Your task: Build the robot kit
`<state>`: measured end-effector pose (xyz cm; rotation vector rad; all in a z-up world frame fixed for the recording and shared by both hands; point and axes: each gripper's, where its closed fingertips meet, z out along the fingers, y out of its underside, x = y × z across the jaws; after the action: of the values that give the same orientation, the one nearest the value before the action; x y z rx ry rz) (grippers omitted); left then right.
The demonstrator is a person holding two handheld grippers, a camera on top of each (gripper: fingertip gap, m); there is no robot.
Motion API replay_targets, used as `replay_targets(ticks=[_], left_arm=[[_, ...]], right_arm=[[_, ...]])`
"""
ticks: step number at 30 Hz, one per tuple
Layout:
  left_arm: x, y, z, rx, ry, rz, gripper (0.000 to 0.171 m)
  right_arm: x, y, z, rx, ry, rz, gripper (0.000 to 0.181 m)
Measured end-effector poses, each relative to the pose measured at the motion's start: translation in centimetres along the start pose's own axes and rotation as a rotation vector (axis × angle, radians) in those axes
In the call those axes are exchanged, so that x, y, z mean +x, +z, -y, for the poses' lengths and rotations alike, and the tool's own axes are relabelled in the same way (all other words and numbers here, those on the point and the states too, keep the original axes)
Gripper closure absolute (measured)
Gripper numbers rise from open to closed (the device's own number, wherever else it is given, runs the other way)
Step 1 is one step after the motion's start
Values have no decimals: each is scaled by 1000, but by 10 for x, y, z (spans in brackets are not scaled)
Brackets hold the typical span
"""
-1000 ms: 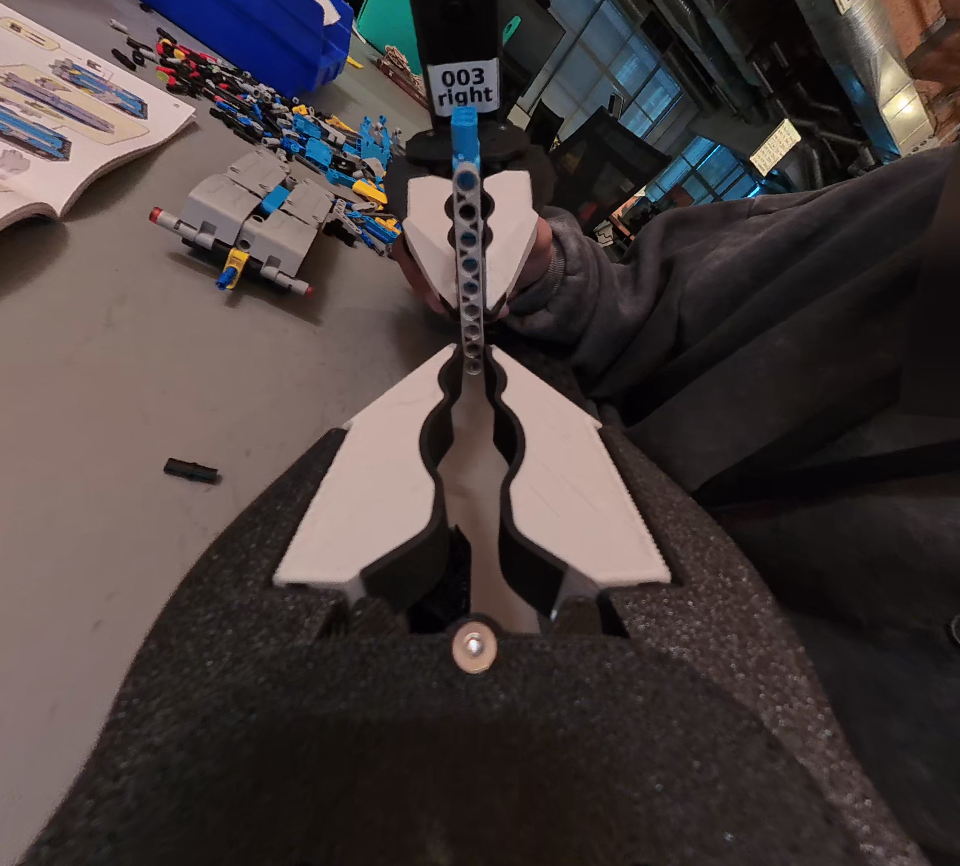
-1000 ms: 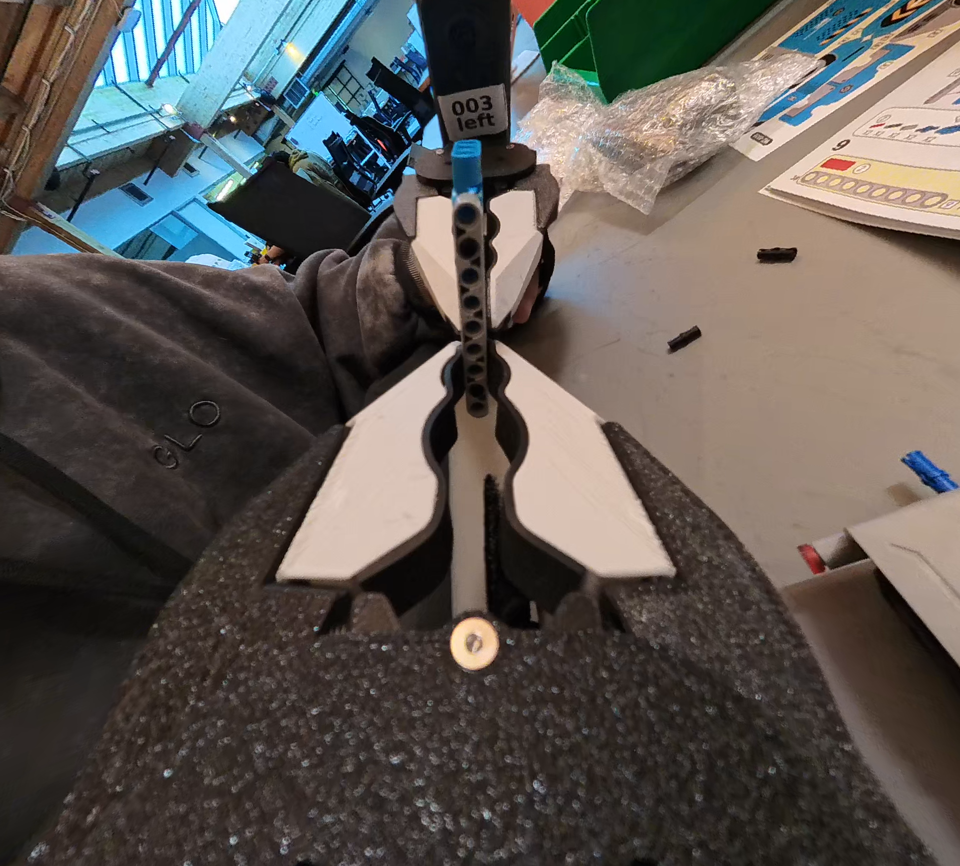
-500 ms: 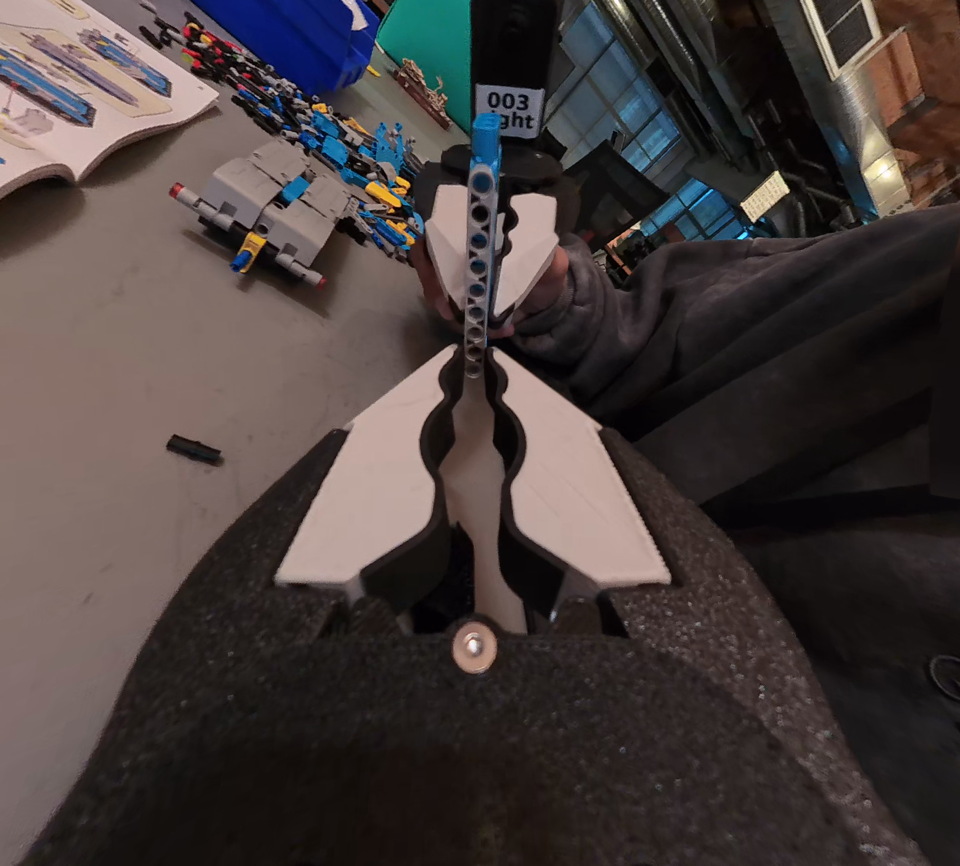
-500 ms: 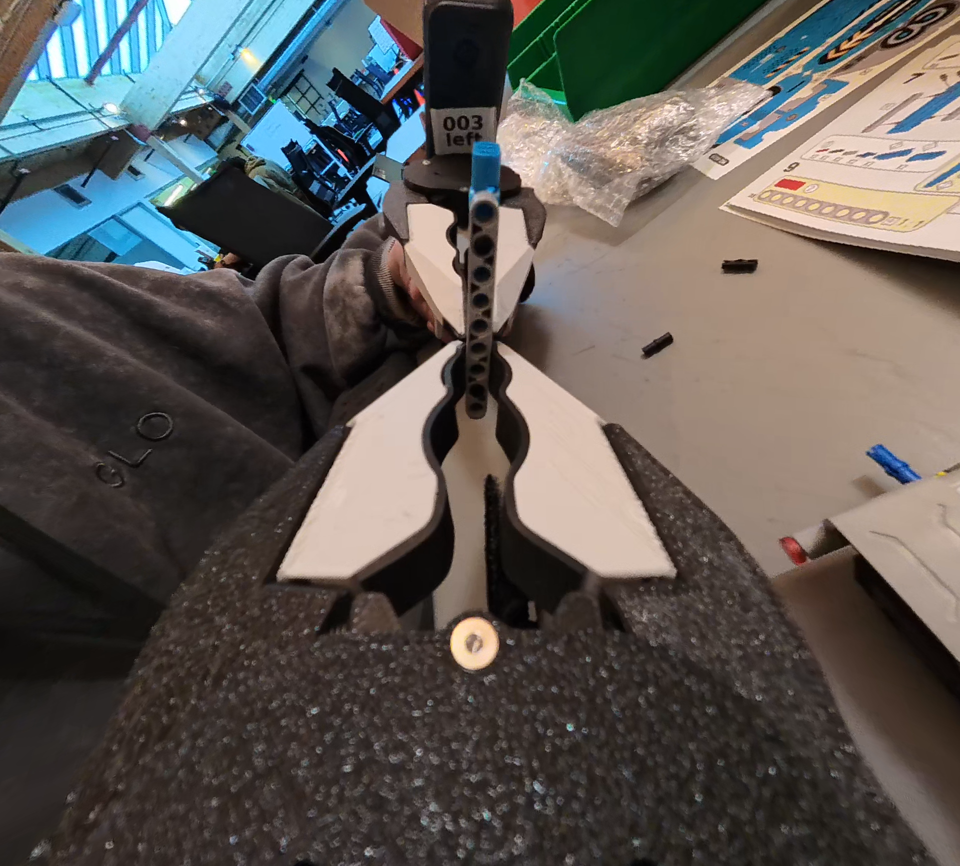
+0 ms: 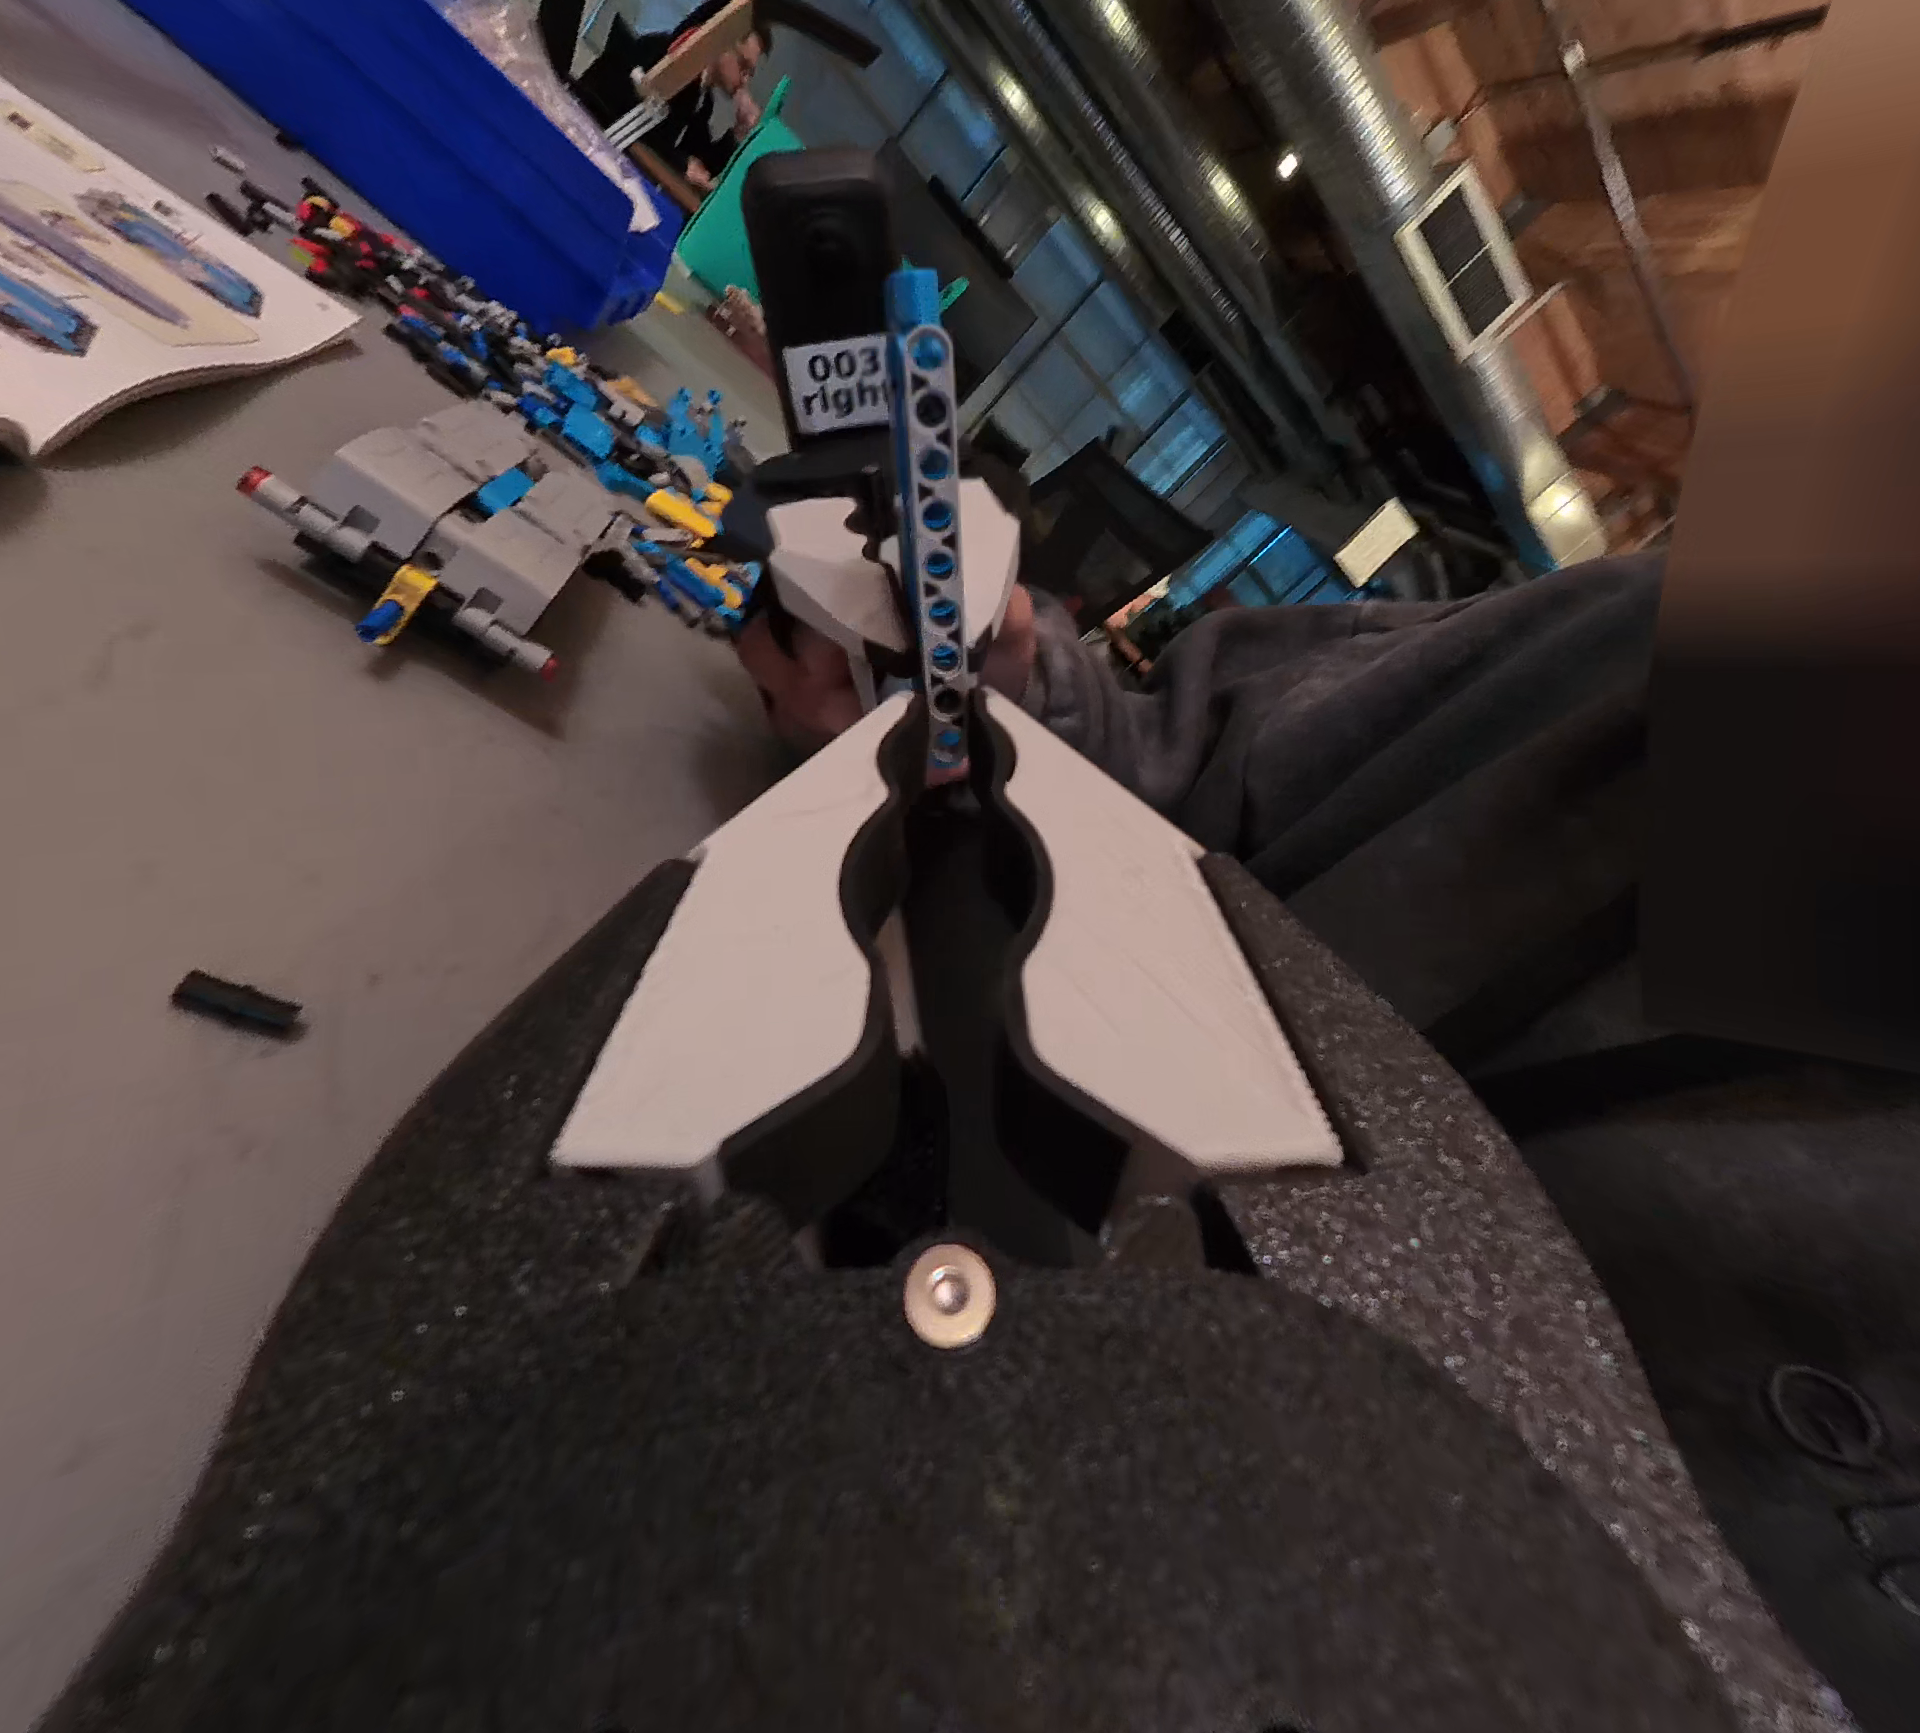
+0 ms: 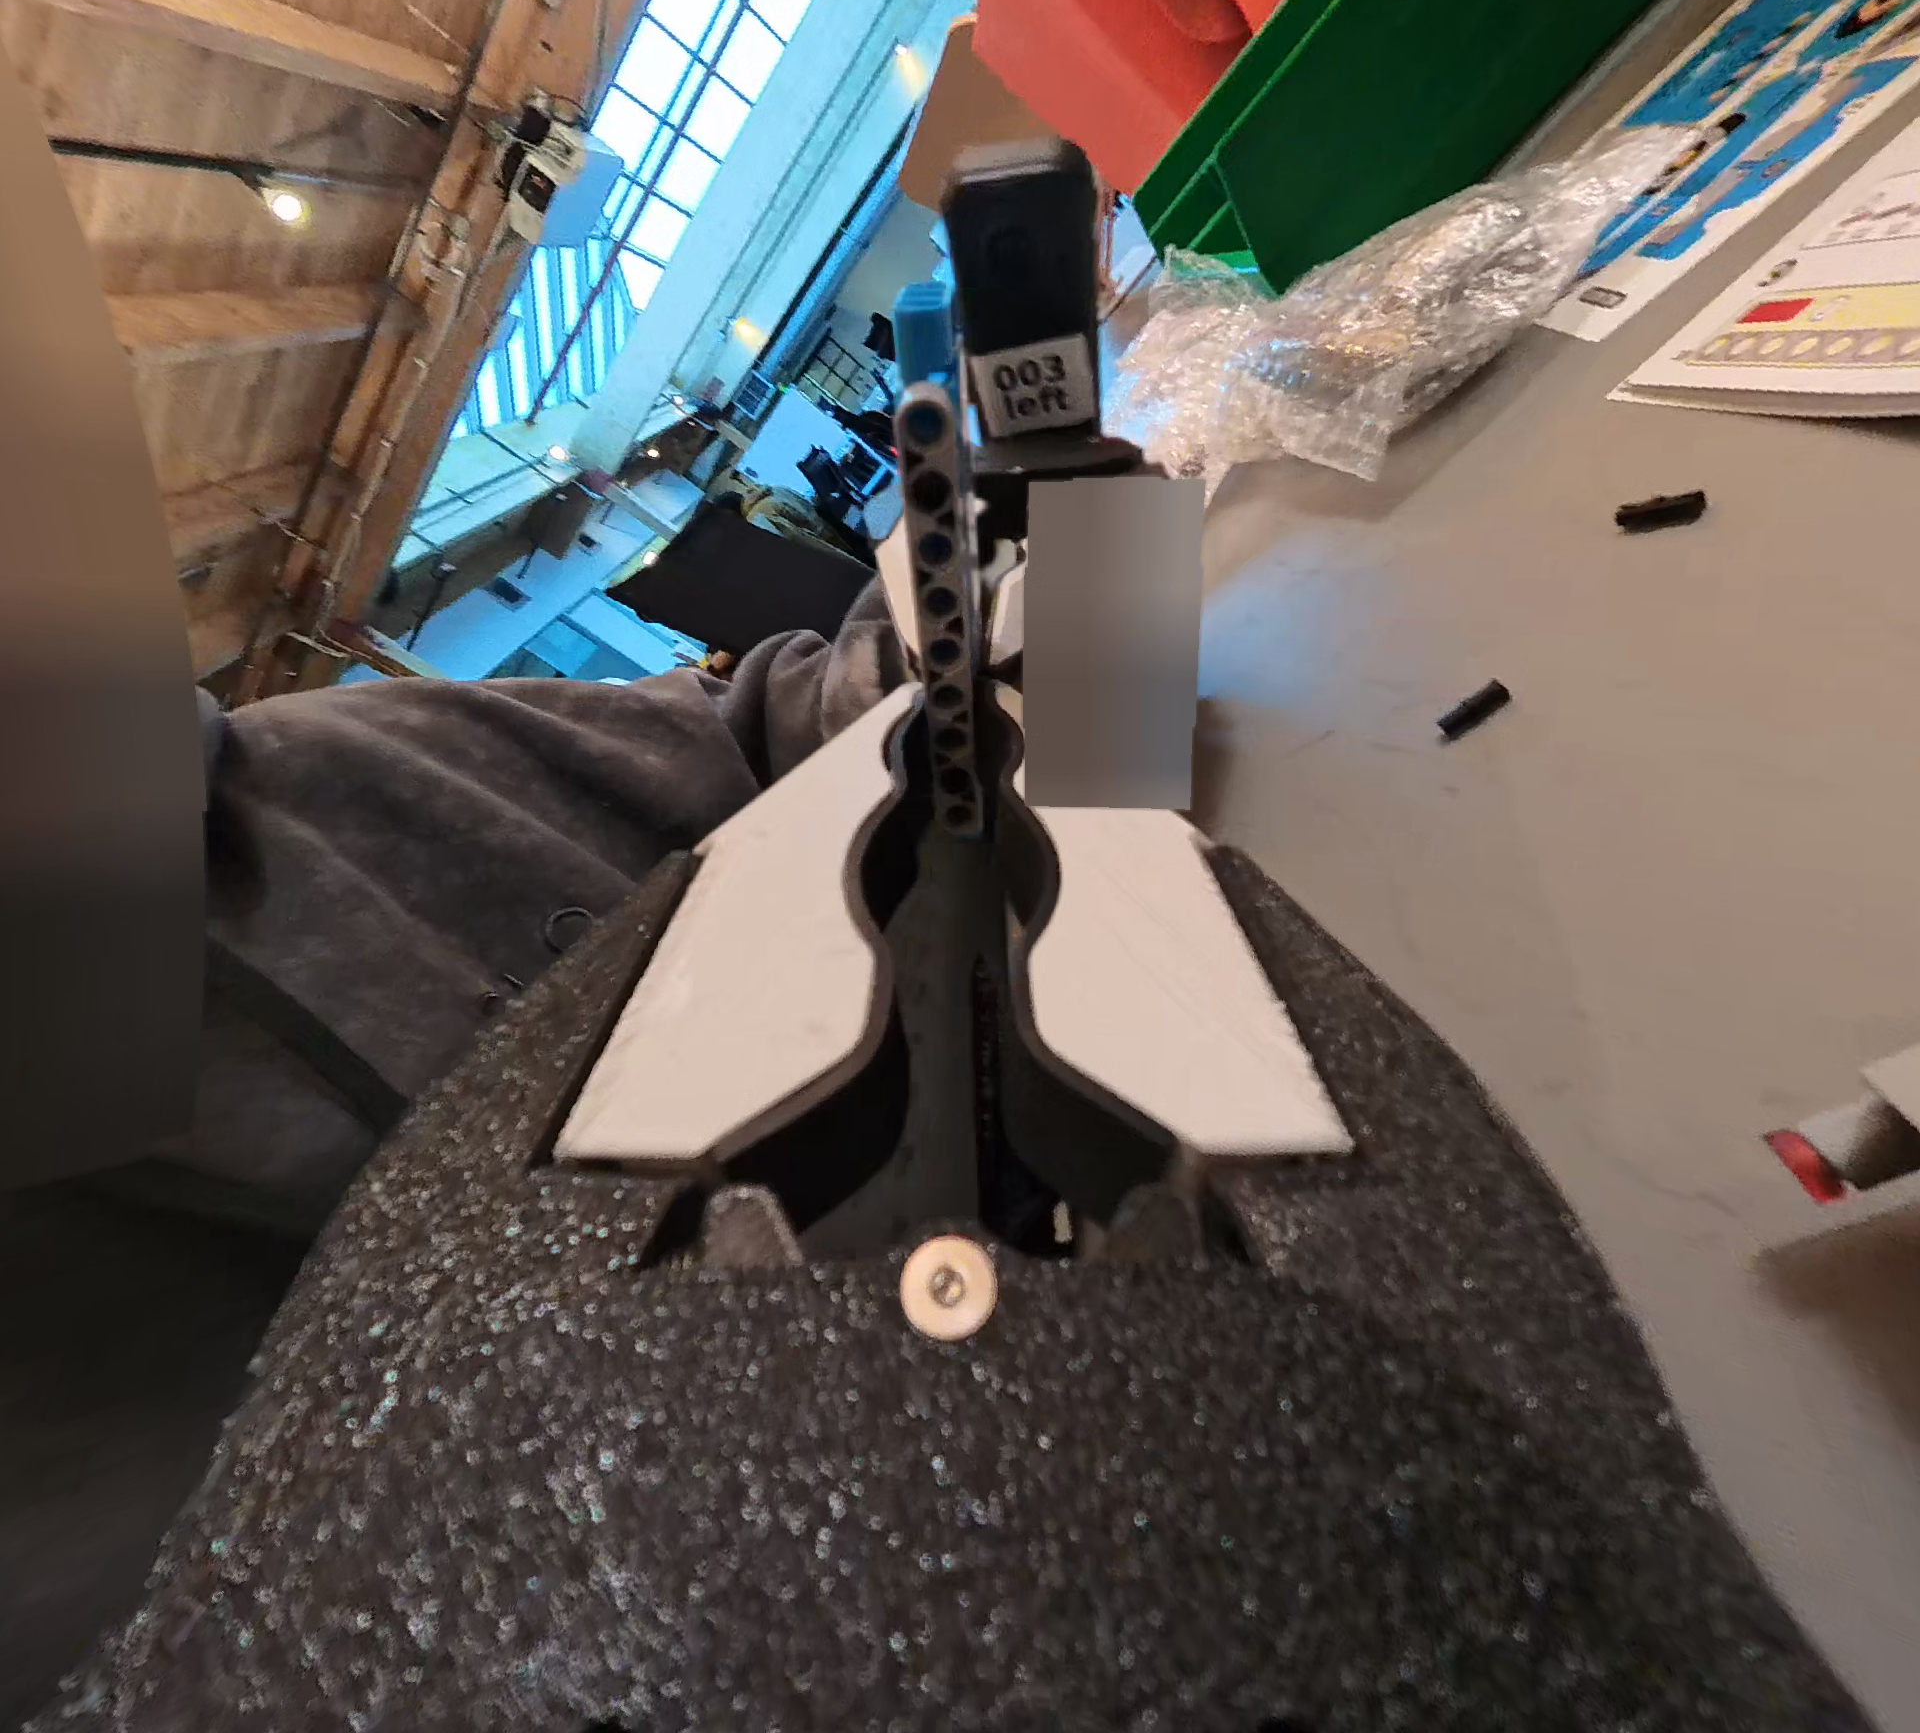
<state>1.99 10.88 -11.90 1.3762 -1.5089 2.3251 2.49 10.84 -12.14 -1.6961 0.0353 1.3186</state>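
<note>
A long grey beam (image 5: 930, 540) with a row of holes stands up between the two grippers, which face each other. It has a blue piece (image 5: 912, 301) at its top end. My left gripper (image 5: 943, 719) is shut on the beam's lower end. In the right wrist view, my right gripper (image 6: 956, 733) is also shut on the lower end of the beam (image 6: 940, 603). The right gripper's white fingers (image 5: 831, 571) show just behind the beam in the left wrist view. In the right wrist view the left gripper is mostly hidden by a blurred patch. Both grippers are held above the grey table (image 5: 260, 800).
A grey model (image 5: 436, 540), a row of small parts (image 5: 540, 374), an open booklet (image 5: 125, 312), a blue bin (image 5: 312, 42) and a black pin (image 5: 237, 1003) lie left. Green bins (image 6: 1507, 52), a plastic bag (image 6: 1351, 353) and black pins (image 6: 1473, 709) lie right. Dark sleeves (image 5: 1403, 748) sit behind. Less than 4 cm separates the two grippers' tips. From either gripper's tips it is about 12 centimeters to the black pin (image 5: 237, 1003). My right wrist view (image 6: 1466, 699) looks at it from another angle.
Both grippers have tipped upward, so more ceiling shows. The beam now leans sideways in both views and its blue side shows. Both grips on it are unchanged.
</note>
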Motion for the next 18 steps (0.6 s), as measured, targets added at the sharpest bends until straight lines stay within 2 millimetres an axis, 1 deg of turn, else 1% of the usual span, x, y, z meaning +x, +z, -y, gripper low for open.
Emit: replay_targets(ticks=[2, 4, 5, 6, 8, 10, 11, 14, 18], left_arm=[[3, 0, 2, 23, -7, -16, 166], [-6, -1, 1, 14, 9, 47, 166], [-6, -1, 1, 16, 3, 42, 166], [-2, -1, 1, 16, 5, 22, 166], [-2, 0, 2, 23, 22, 30, 166], [-7, 0, 1, 8, 72, 80, 166], [-12, 0, 0, -18, 105, 121, 165], [-18, -3, -4, -91, 200, 181, 164], [-13, -3, -10, -122, 187, 127, 165]], right_arm=[[-4, 1, 2, 9, -27, 7, 175], [4, 0, 1, -2, -84, -79, 176], [5, 0, 1, -3, -100, -98, 176], [2, 1, 1, 2, -96, -79, 175], [2, 1, 2, 14, -82, -73, 175], [5, -1, 3, 17, -73, -85, 176], [10, -2, 3, 3, -105, -132, 176], [15, 0, -1, -42, -193, -209, 176], [13, 0, -6, -73, -179, -178, 176]])
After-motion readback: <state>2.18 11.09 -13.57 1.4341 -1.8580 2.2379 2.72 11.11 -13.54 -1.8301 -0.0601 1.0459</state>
